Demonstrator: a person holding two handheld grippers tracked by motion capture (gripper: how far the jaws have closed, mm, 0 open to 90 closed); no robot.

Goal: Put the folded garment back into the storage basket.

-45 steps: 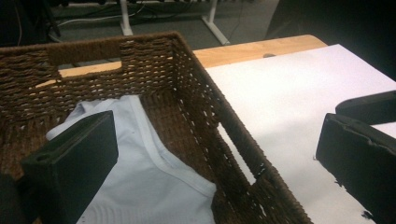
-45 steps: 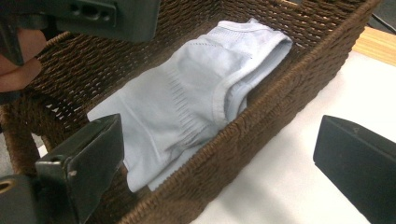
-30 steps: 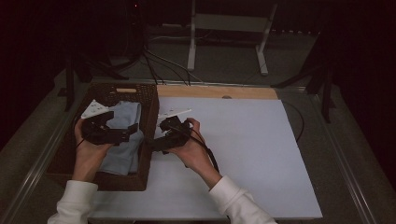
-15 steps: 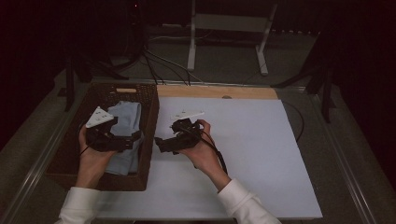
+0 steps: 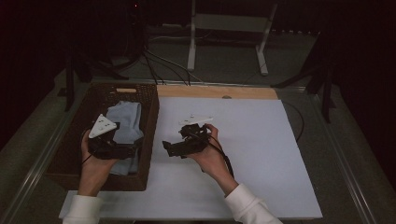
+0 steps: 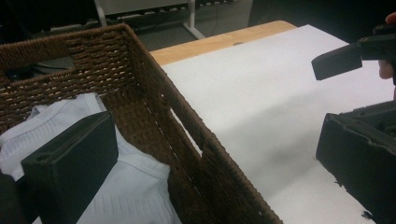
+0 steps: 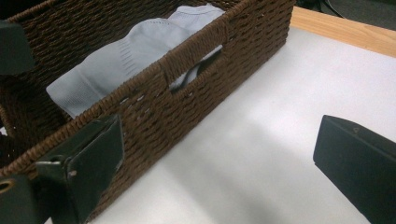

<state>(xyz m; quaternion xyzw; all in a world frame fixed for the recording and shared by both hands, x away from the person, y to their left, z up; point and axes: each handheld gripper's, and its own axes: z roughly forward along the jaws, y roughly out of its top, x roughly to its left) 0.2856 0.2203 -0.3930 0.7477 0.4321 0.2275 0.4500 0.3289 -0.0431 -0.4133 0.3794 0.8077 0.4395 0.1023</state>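
Note:
A brown wicker basket (image 5: pixel 149 121) stands on the left of the table with a pale blue-white cloth (image 5: pixel 125 119) lying in it. My left gripper (image 5: pixel 127 148) hovers over the cloth inside the basket, jaws wide apart and holding nothing. In the left gripper view the gripper (image 6: pixel 215 177) straddles the basket wall (image 6: pixel 187 140), one jaw over the cloth (image 6: pixel 130 186). My right gripper (image 5: pixel 168 147) is over the white sheet just right of the basket, open and pointing at its side. In the right gripper view the gripper (image 7: pixel 219 172) faces the basket's handle slot (image 7: pixel 187 77), with cloth (image 7: pixel 135 46) behind it.
A large white sheet (image 5: pixel 261 140) covers the table right of the basket, with a wooden strip (image 5: pixel 215 91) along its far edge. Cables and a white stand (image 5: pixel 224 28) lie on the floor beyond. A metal rail (image 5: pixel 345 154) runs along the right side.
Both grippers have drawn back toward the person. The right gripper has shifted right, off the basket's rim and onto the white sheet. The cloth stays in the basket.

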